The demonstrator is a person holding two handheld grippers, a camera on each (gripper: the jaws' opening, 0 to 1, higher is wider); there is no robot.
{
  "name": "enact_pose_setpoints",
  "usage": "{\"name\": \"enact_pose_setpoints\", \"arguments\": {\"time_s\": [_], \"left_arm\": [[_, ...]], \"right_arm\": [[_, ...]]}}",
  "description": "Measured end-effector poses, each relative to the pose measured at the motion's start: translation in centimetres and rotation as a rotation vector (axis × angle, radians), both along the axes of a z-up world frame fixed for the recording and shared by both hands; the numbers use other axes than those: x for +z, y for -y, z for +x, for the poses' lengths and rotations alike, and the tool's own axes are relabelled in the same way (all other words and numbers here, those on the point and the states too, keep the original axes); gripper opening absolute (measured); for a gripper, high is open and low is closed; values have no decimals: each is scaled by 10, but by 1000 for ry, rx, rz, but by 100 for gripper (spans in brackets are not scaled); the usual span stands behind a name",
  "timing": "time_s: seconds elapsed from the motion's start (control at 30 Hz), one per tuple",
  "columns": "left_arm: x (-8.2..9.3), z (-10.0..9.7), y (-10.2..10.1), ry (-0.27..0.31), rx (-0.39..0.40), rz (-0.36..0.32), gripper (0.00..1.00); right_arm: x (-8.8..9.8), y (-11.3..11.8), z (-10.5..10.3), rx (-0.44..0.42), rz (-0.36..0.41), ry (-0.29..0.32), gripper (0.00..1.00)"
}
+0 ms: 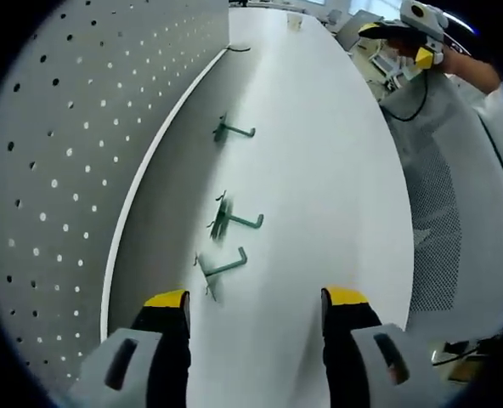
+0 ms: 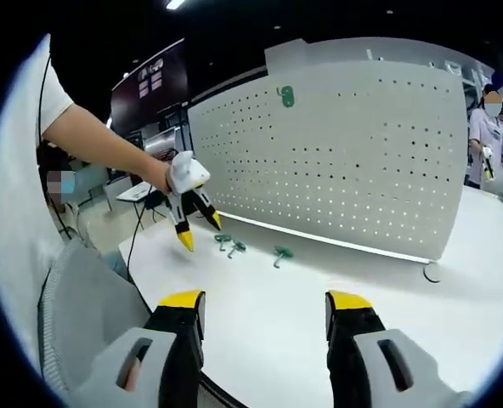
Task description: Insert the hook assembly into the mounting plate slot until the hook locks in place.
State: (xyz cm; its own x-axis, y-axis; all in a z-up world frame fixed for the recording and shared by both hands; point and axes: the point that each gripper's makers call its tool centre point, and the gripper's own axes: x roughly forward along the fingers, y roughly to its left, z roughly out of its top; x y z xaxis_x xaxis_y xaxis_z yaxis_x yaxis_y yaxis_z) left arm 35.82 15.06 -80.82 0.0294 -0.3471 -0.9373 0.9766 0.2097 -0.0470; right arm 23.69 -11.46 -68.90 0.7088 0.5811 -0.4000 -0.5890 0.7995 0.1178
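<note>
Three green hook assemblies lie on the white table beside the pegboard: the nearest, the middle one and the farthest. My left gripper is open and empty, just short of the nearest hook. In the right gripper view the same hooks lie at the foot of the white pegboard, with the left gripper hovering open above them in a person's hand. A green plate sits high on the pegboard. My right gripper is open and empty, well back from the hooks.
The pegboard stands upright along the table's left side in the left gripper view. The right gripper is held up off the table's far right edge. A dark cable loop lies at the pegboard's right foot. Another person stands far right.
</note>
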Motion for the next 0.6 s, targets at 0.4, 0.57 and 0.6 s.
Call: {"name": "enact_pose_setpoints", "arguments": {"time_s": [0.4, 0.57, 0.6], "left_arm": [[-12, 1, -2, -20, 16, 16, 62], [-13, 2, -2, -18, 16, 27, 61], [-14, 3, -3, -16, 13, 30, 60]], "right_arm": [[-1, 1, 1, -4, 3, -3, 54], [-6, -1, 0, 3, -25, -14, 54], [-7, -1, 0, 6, -30, -14, 54]]}}
